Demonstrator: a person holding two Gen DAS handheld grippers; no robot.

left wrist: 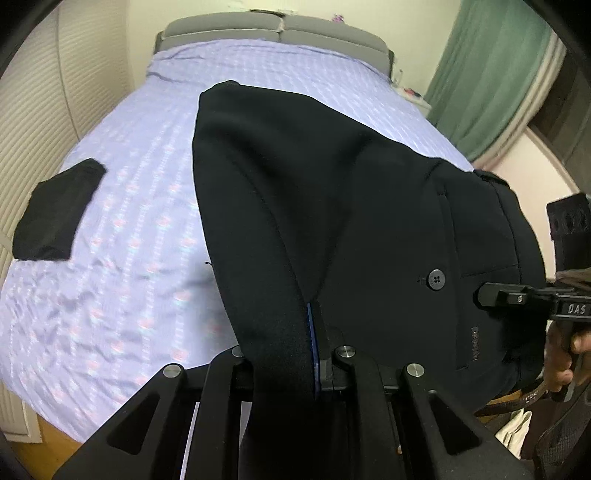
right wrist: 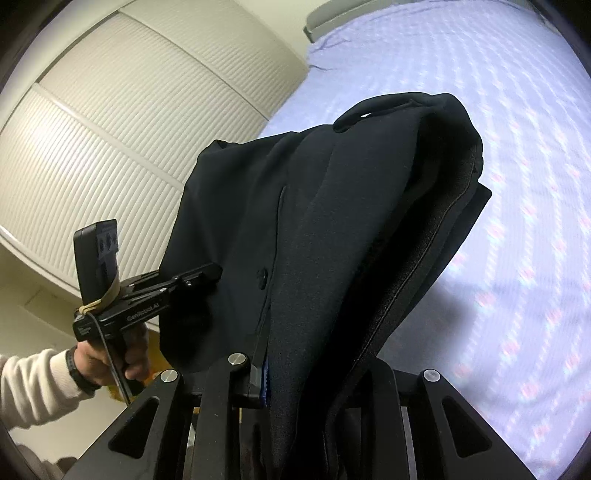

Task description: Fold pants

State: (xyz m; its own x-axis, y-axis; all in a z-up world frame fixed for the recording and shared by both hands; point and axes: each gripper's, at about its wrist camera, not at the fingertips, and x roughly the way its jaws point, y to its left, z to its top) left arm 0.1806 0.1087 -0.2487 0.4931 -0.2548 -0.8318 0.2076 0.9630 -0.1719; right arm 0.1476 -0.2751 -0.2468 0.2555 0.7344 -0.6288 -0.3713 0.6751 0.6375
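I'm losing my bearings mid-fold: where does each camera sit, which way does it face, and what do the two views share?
Left wrist: on the left hand-held gripper, facing up the bed toward the headboard; shows its own fingers clamped on the pants, plus the right hand-held gripper and hand.
Right wrist: on the right hand-held gripper, facing across the bed toward the closet doors; shows the left hand-held gripper, hand and sleeve.
Shared: pants, bed, both grippers.
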